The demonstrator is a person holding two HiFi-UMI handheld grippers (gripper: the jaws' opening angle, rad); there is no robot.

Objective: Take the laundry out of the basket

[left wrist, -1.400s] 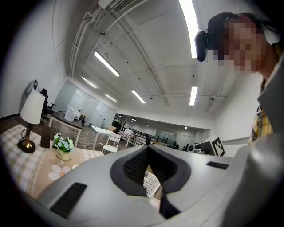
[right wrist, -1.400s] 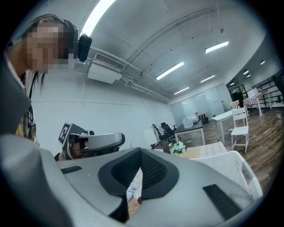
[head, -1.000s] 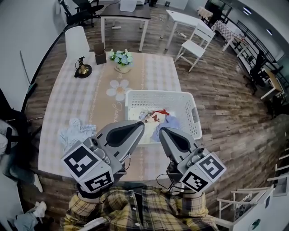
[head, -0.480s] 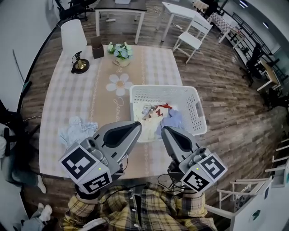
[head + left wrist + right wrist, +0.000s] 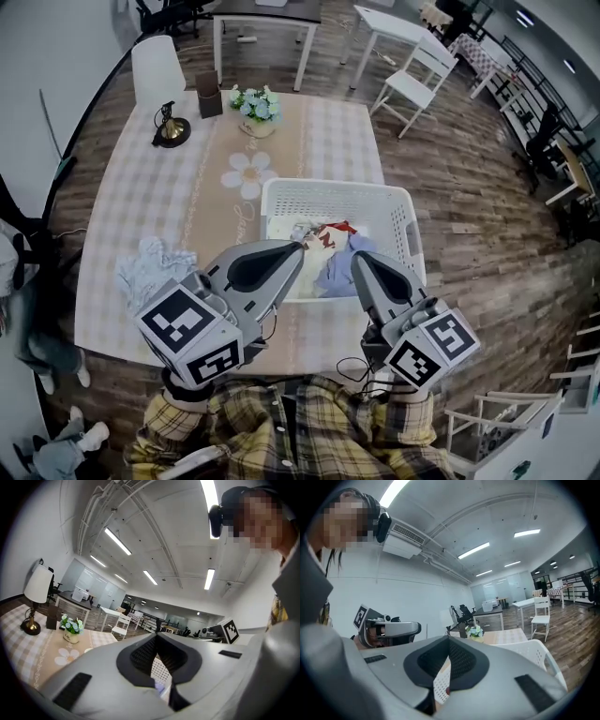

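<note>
Standing at the table (image 5: 141, 202) with its checked cloth, we look down on the white basket (image 5: 333, 192) near its right edge. Our left gripper (image 5: 297, 248) and right gripper (image 5: 357, 260) hang side by side over the basket's near side. Each has its jaws pressed together with nothing between them. The laundry (image 5: 328, 236) lies heaped inside the basket, a red-and-white piece beside a pale blue one, just past both gripper tips. A crumpled light blue garment (image 5: 150, 267) lies on the cloth, well to the left of the basket. At the far end stand a small pot of flowers (image 5: 255, 103) and a brass ornament (image 5: 171, 131).
</note>
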